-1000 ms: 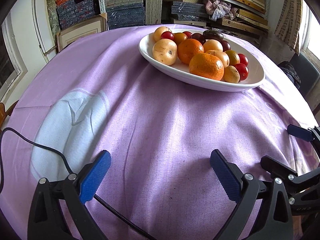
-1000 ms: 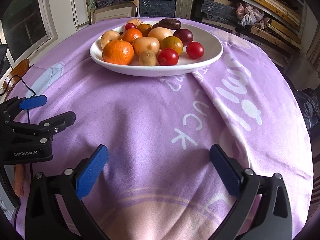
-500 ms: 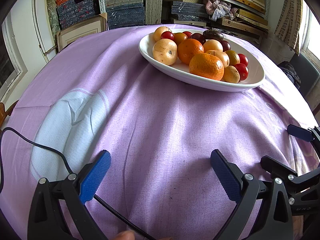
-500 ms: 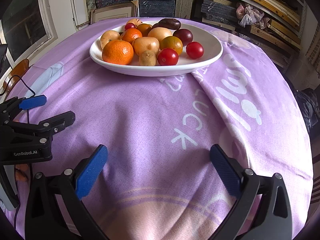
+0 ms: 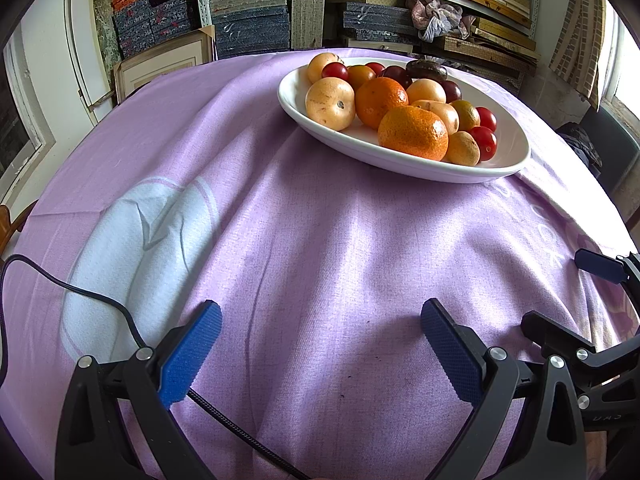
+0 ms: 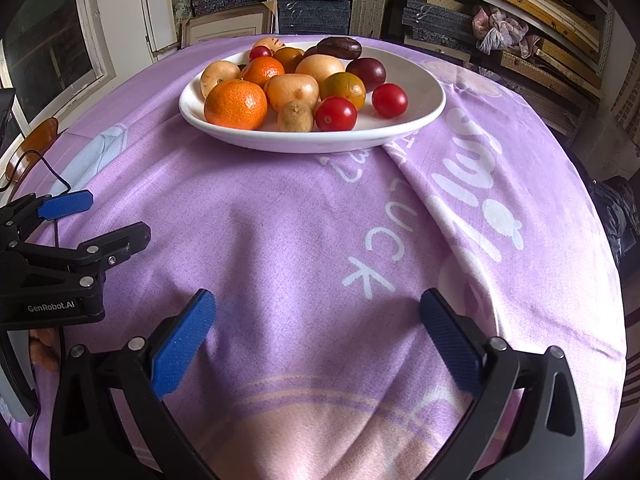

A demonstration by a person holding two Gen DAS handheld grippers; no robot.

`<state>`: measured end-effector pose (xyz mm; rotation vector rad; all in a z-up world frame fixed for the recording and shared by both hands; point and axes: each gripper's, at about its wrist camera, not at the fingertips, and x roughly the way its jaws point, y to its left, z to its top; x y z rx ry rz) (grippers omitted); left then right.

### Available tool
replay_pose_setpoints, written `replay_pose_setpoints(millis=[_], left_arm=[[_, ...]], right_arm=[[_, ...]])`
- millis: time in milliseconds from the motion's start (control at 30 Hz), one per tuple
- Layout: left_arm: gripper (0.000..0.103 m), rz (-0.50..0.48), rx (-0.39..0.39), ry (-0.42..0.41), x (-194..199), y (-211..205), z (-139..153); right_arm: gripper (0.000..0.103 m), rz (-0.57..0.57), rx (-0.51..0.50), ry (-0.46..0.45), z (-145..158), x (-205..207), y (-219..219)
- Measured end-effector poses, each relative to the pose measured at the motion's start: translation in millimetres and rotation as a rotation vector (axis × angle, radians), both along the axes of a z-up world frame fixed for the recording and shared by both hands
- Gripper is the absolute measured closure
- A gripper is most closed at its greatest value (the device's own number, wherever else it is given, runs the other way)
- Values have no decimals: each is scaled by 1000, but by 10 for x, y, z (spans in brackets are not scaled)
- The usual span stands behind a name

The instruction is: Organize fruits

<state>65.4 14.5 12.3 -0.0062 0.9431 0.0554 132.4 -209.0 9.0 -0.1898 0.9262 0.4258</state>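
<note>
Ahead of both tongs, at the far side of the purple cloth (image 6: pixel 280 220), the fruits all sit in one white dish (image 6: pixel 420 92); no fruit lies loose on the cloth. The left tongs (image 5: pixel 316 344) and right tongs (image 6: pixel 316 340) hover low over bare cloth, side by side, both released and empty, jaws spread wide. This fits either fruits already gathered or a mixed pile awaiting sorting, so confirm which before you commit. For any pick, note that the large orange (image 6: pixel 235 104) at the near left rim and the two cherry tomatoes (image 6: pixel 335 113) toward the right tongs' side are clear of the pile. Approach level, straddle one fruit only, and close gently: round fruit rolls, and tomatoes bruise. Keep the left tongs clear of the black cable (image 5: pixel 100 300) trailing beside them.
</note>
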Motion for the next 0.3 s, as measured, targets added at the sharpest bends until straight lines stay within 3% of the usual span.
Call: replay_pose_setpoints(millis=[300], left_arm=[[3, 0, -1, 0, 2, 3, -2]], right_arm=[[4, 0, 0, 0, -1, 0, 0]])
